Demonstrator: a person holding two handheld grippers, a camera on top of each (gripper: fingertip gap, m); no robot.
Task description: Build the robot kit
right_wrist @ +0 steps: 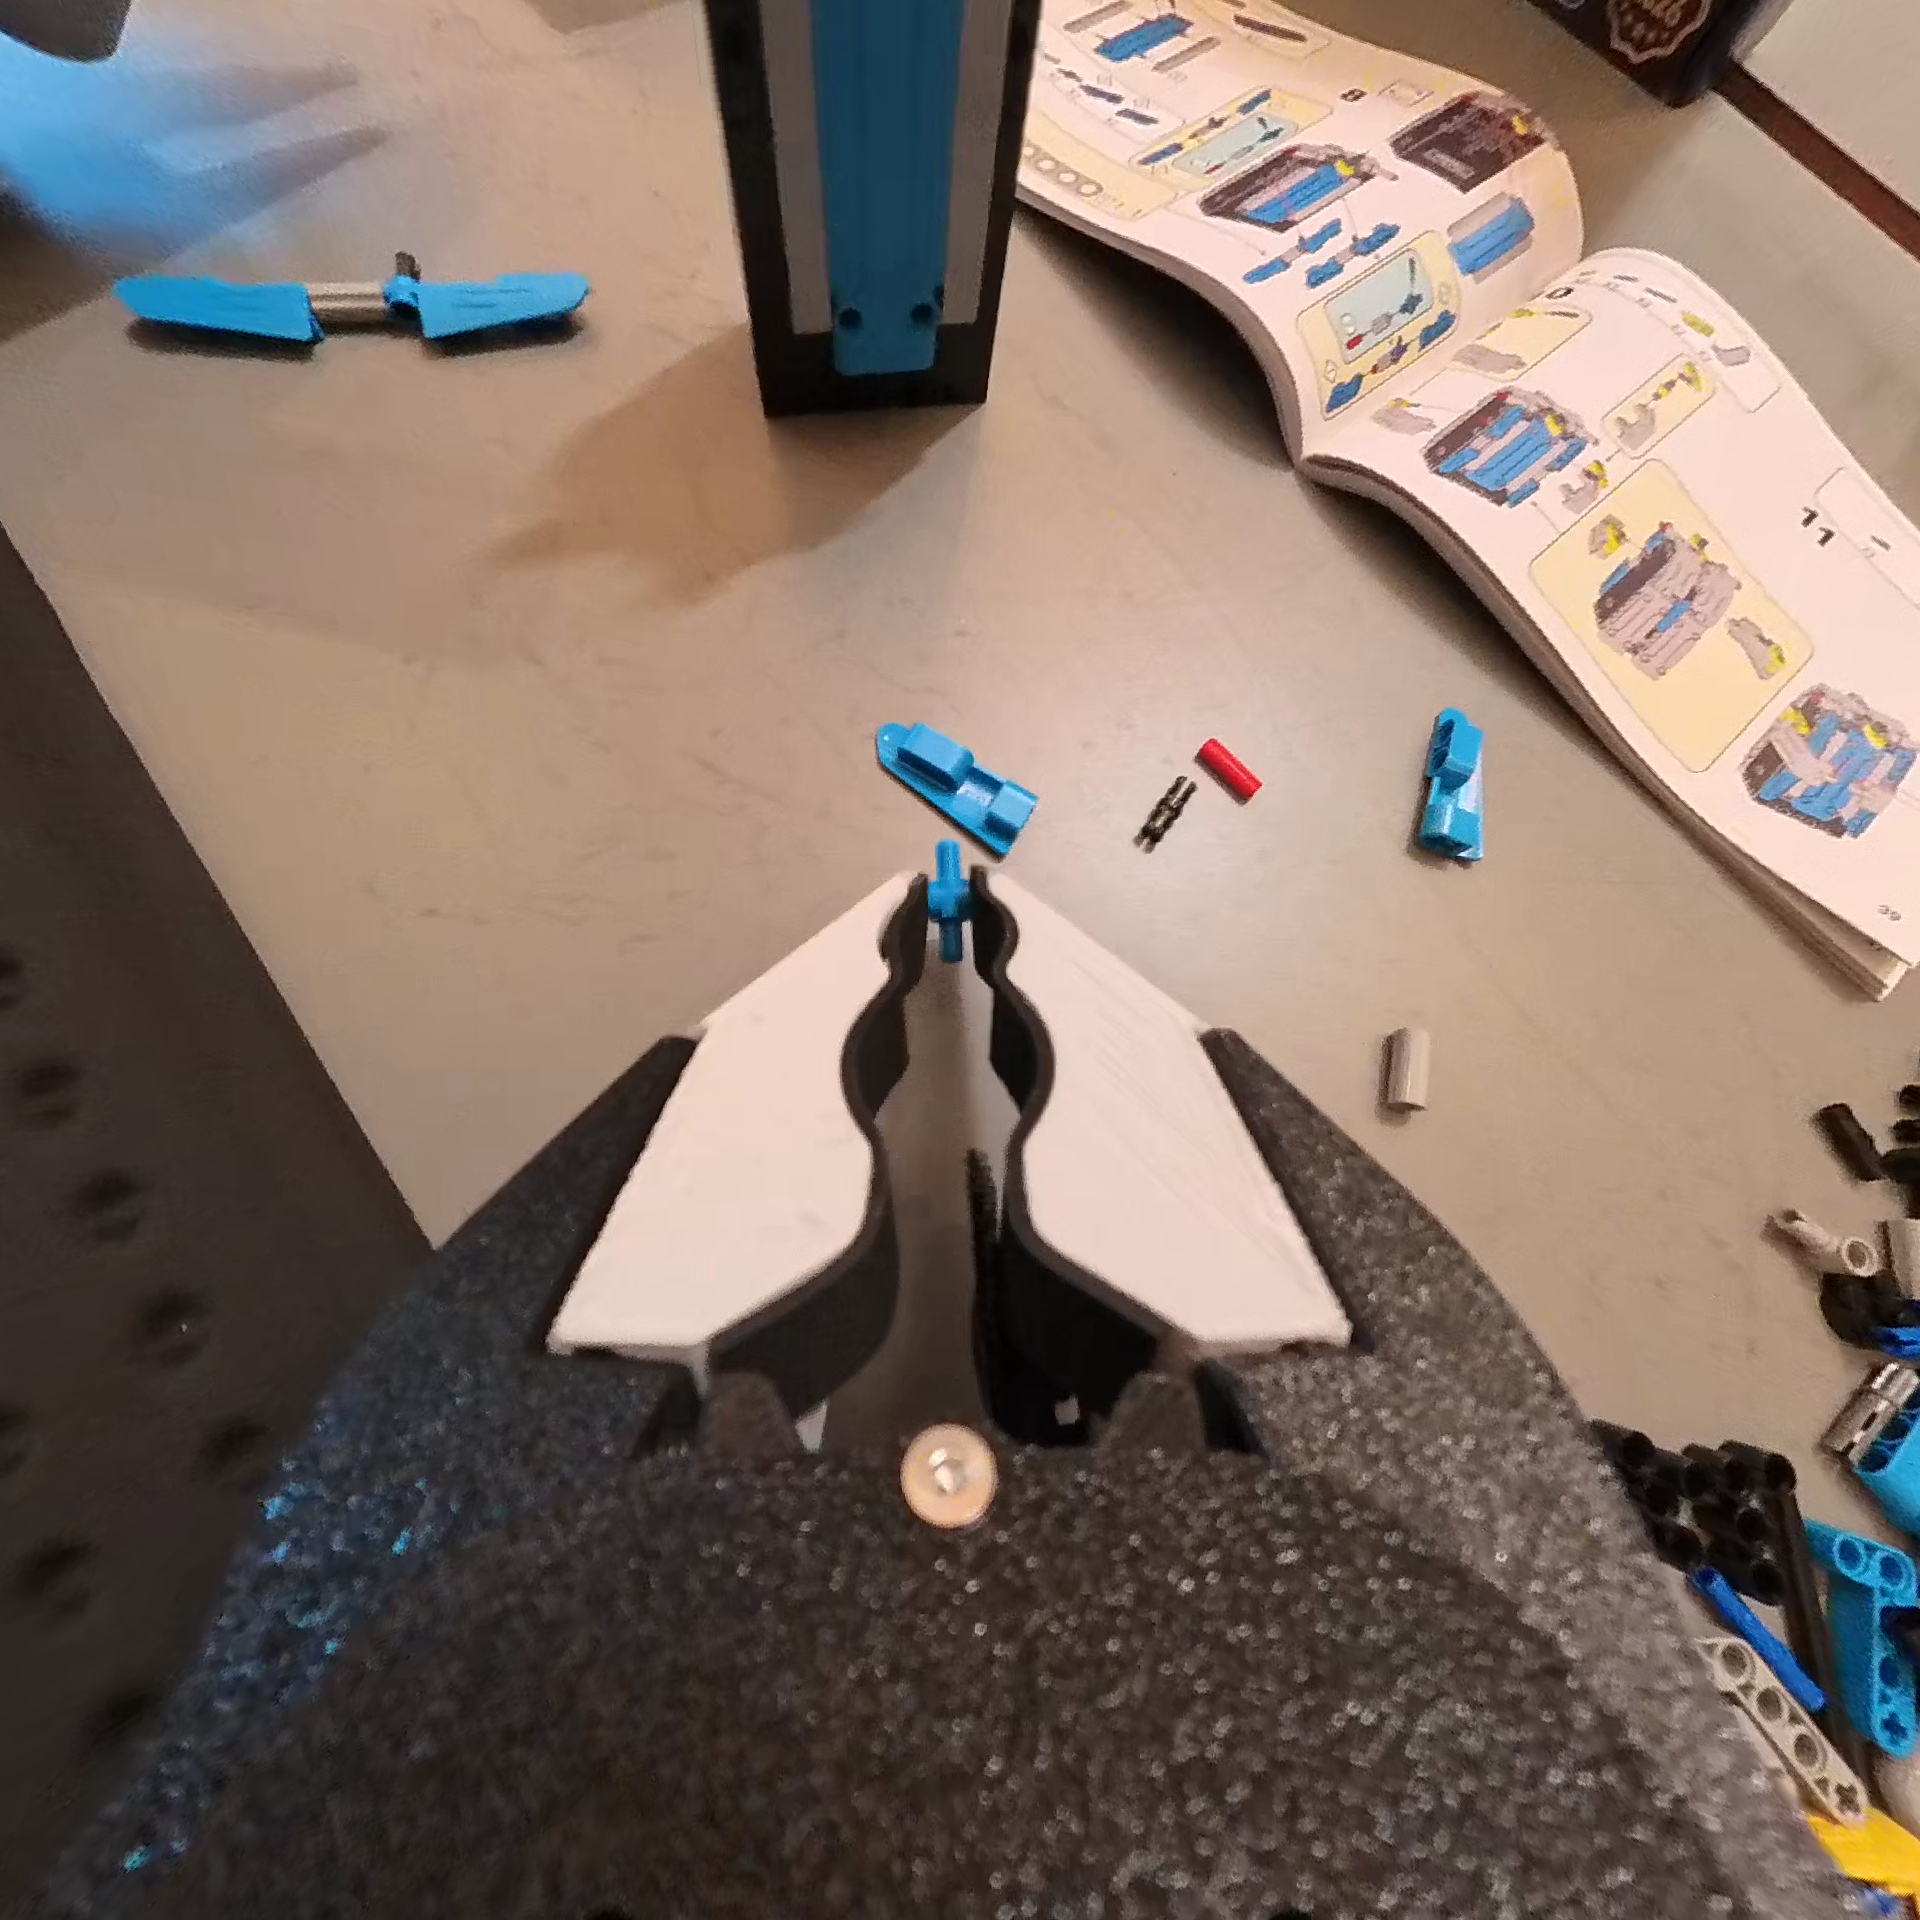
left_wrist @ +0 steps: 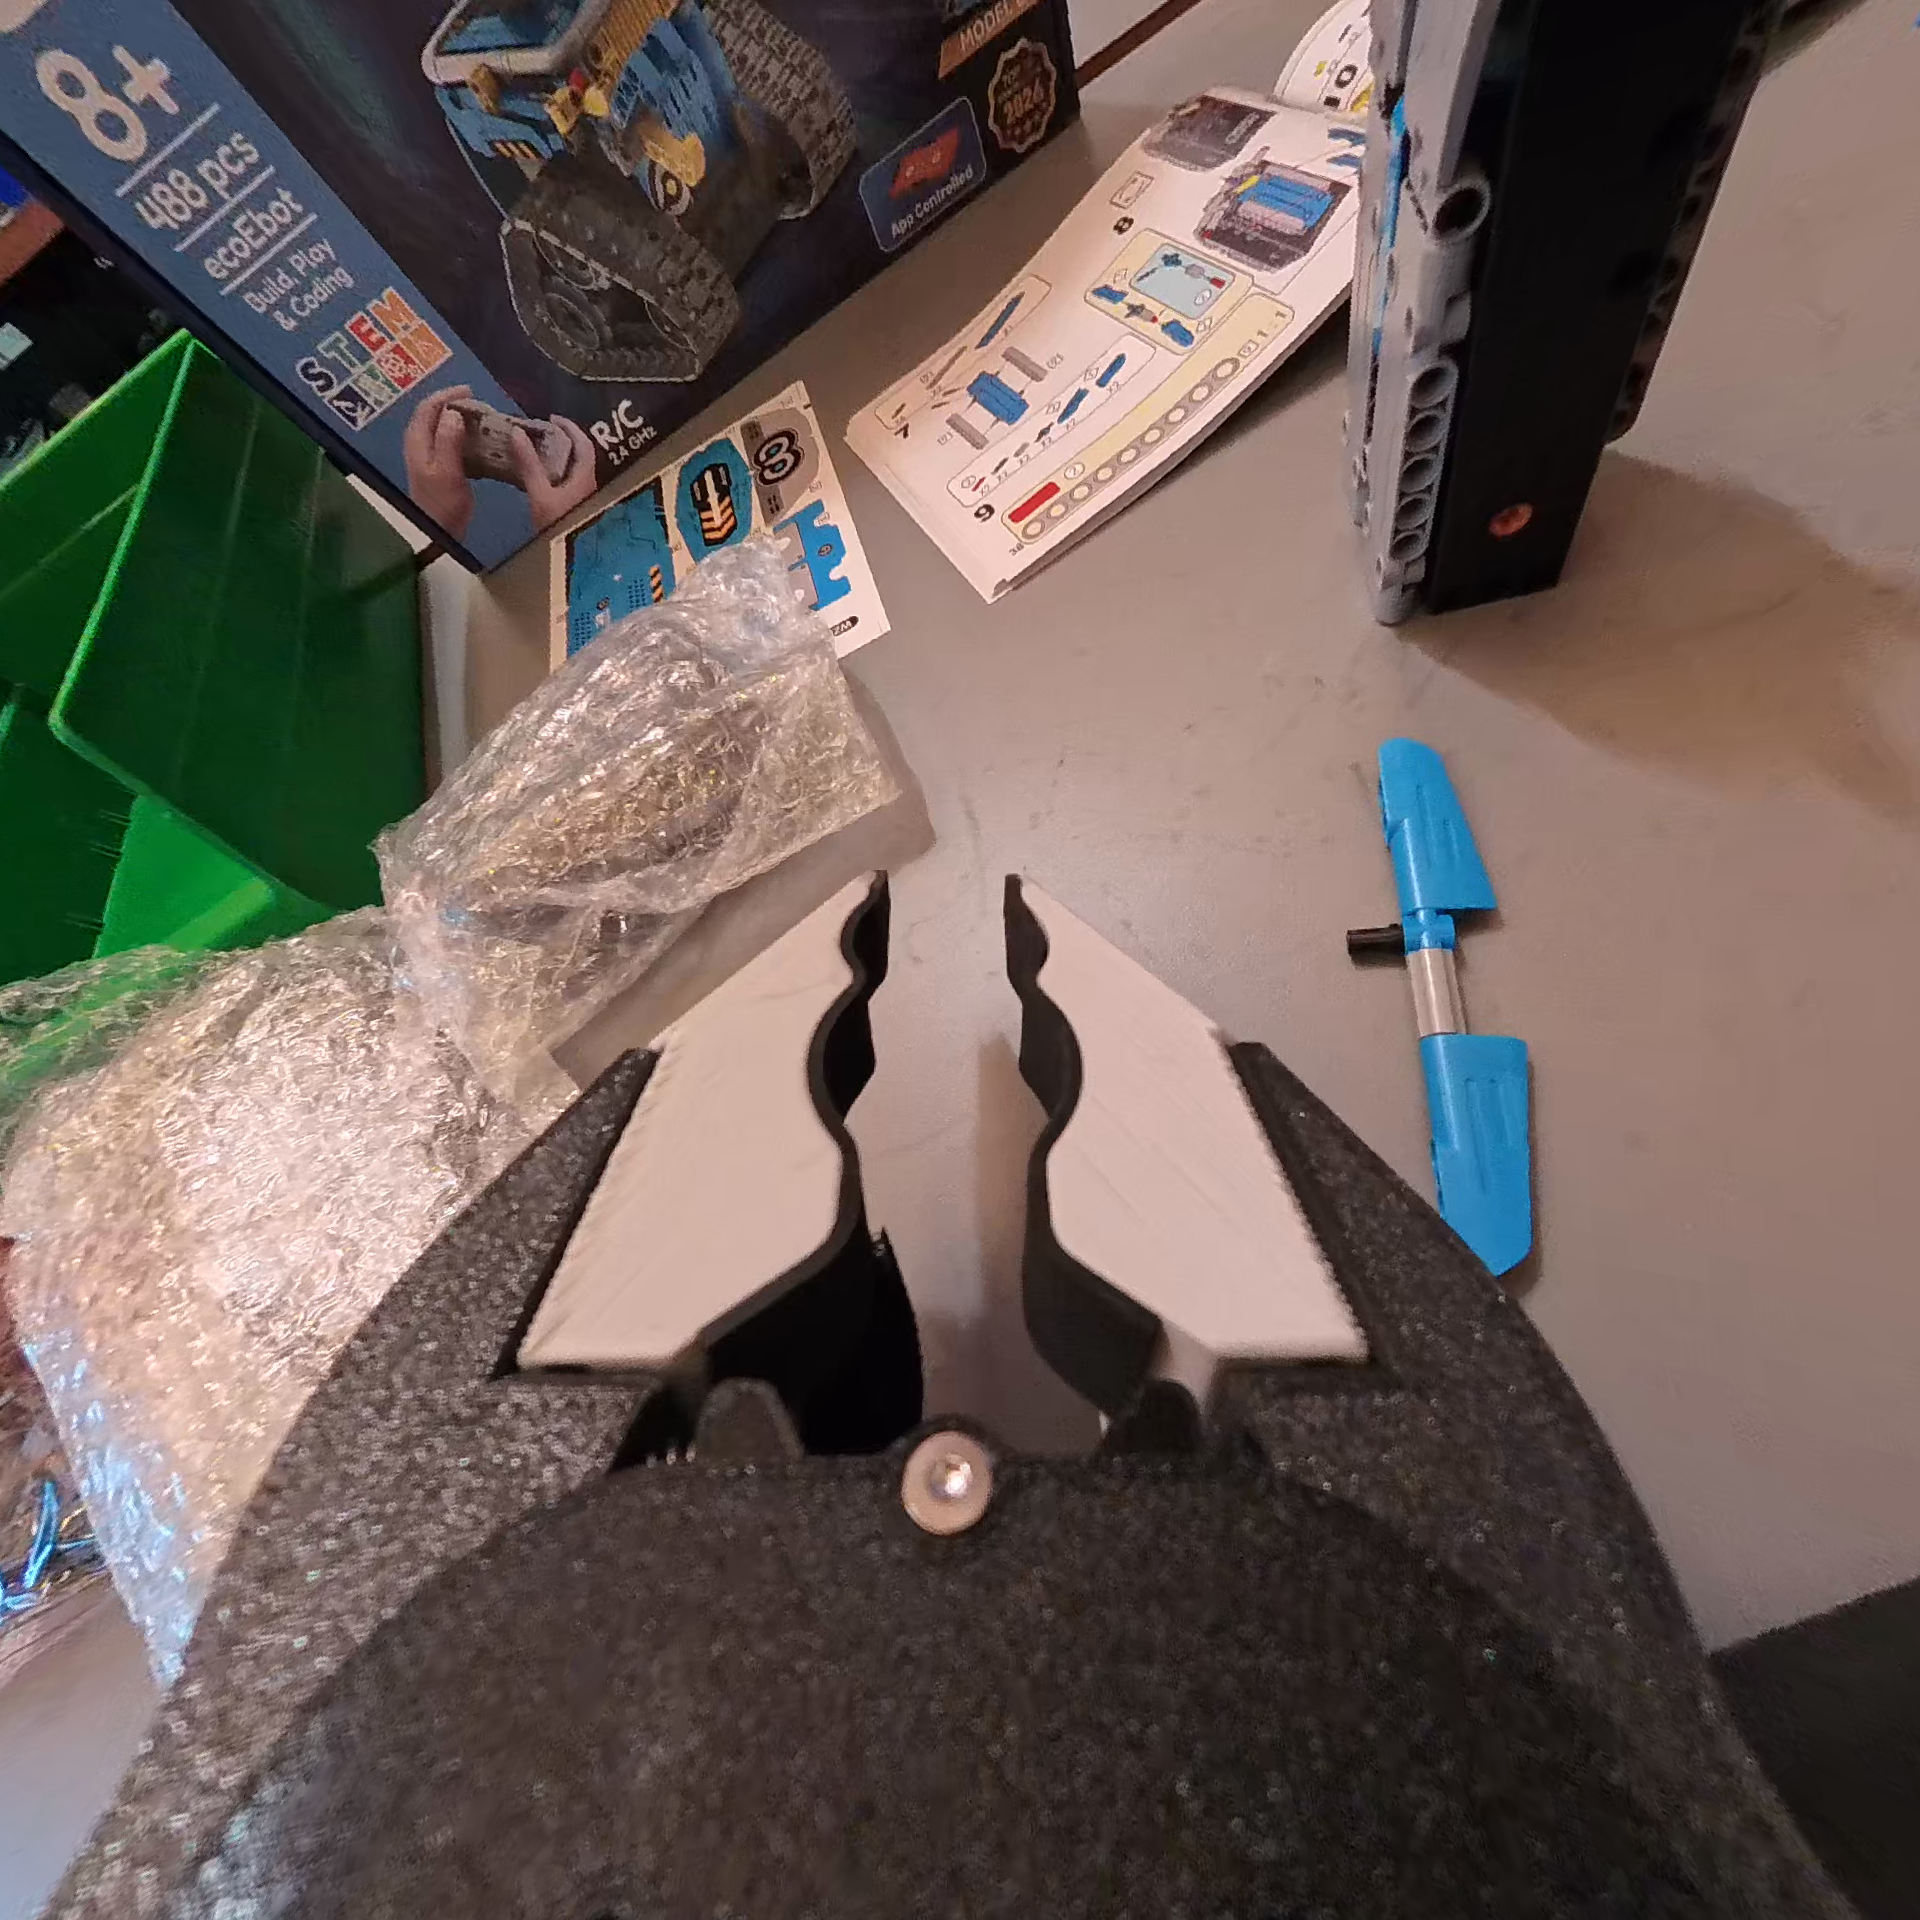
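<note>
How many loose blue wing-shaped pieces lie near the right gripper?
2. One blue piece lies just beyond the right gripper; the other blue piece lies beside the open booklet. The parts pile may hide more.

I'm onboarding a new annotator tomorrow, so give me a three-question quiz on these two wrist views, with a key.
1. True or false: the left gripper holds a piece of bubble wrap.
2. What is pinched at the tips of the right gripper?
A. the red tube
B. a small blue pin
C. the grey sleeve
3. Fill in: the blue winged assembly with a metal shaft lies on the ____ side of the left gripper.

Key
1. False: its jaws stand apart with nothing between them; the wrap lies beside it.
2. B
3. right
</note>
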